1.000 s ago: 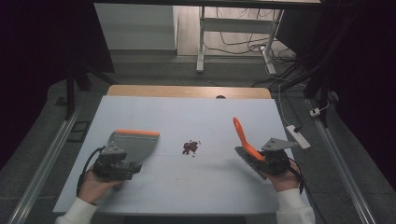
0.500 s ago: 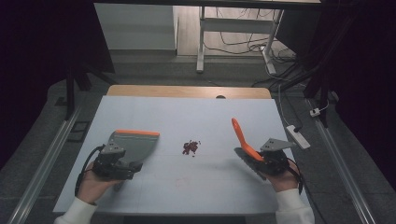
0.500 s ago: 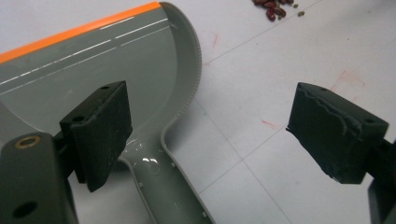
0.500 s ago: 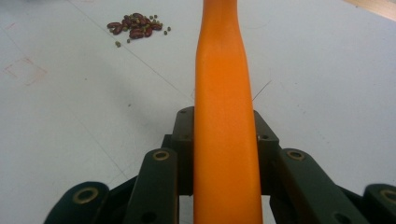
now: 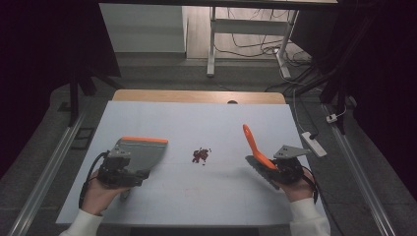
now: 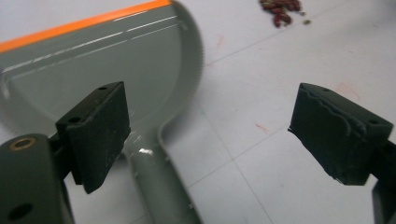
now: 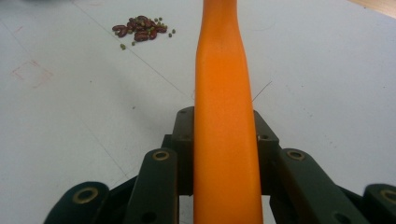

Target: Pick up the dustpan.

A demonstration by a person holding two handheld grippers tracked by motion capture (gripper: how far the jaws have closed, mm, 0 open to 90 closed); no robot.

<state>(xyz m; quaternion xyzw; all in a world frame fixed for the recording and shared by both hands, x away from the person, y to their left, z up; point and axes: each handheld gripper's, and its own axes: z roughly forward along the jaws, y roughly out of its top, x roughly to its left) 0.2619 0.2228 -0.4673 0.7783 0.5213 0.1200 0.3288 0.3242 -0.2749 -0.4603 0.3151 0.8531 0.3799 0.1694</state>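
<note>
Orange and grey mark the two tools flanking our landmark, the small pile of red beans near the middle of the white table. To the left of the beans lies the grey dustpan, its orange lip farthest from the person. We see the left gripper with jaws wide apart and holding nothing; one jaw stands over the pan's handle, the other over bare table. To the right of the beans, the right gripper is clamped on the orange brush, whose handle points up and away. We judge two risks: an ungripped pan may slide when beans are swept against it, and a fast stroke may scatter beans past the pan's side walls, towards the table edge.
</note>
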